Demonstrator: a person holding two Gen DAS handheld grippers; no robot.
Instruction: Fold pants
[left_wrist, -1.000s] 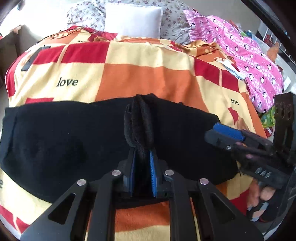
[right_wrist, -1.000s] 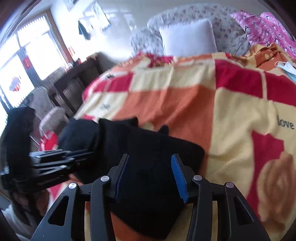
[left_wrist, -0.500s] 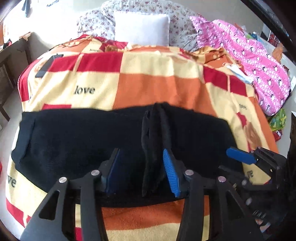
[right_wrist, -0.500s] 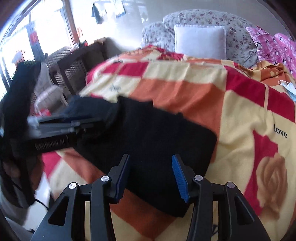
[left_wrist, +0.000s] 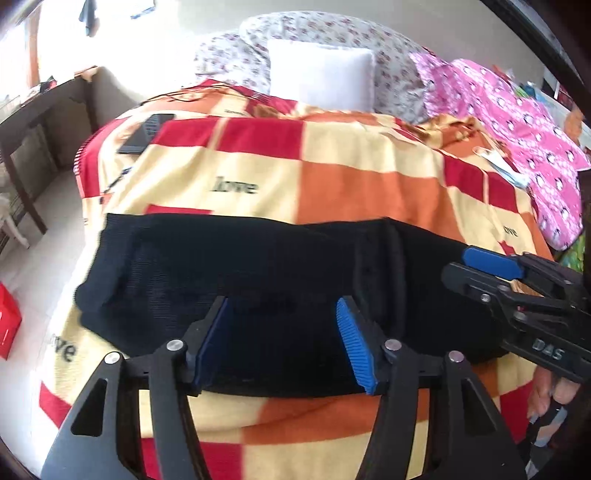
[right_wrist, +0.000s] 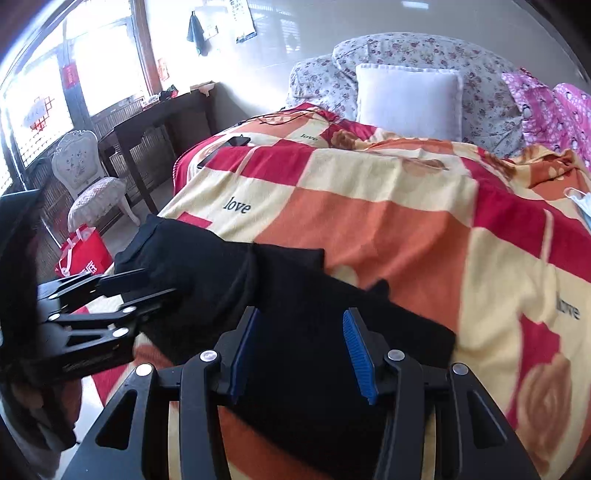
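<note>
The black pants (left_wrist: 258, 291) lay in a long folded band across the near part of the checkered blanket (left_wrist: 351, 184) on the bed. The left gripper (left_wrist: 284, 339) hung over their near edge with its jaws wide and nothing between the blue pads. The right gripper (right_wrist: 301, 350) stood likewise spread and empty over the pants' right end. Only the right wrist view showed the windows, the dark desk (right_wrist: 155, 118), the white chair (right_wrist: 88, 184) and a red bag (right_wrist: 83, 251) on the floor, its contents hidden. Only the left wrist view showed the full spread of the pink penguin-print cloth (left_wrist: 517, 133) beside the white pillow (left_wrist: 319, 79).
</note>
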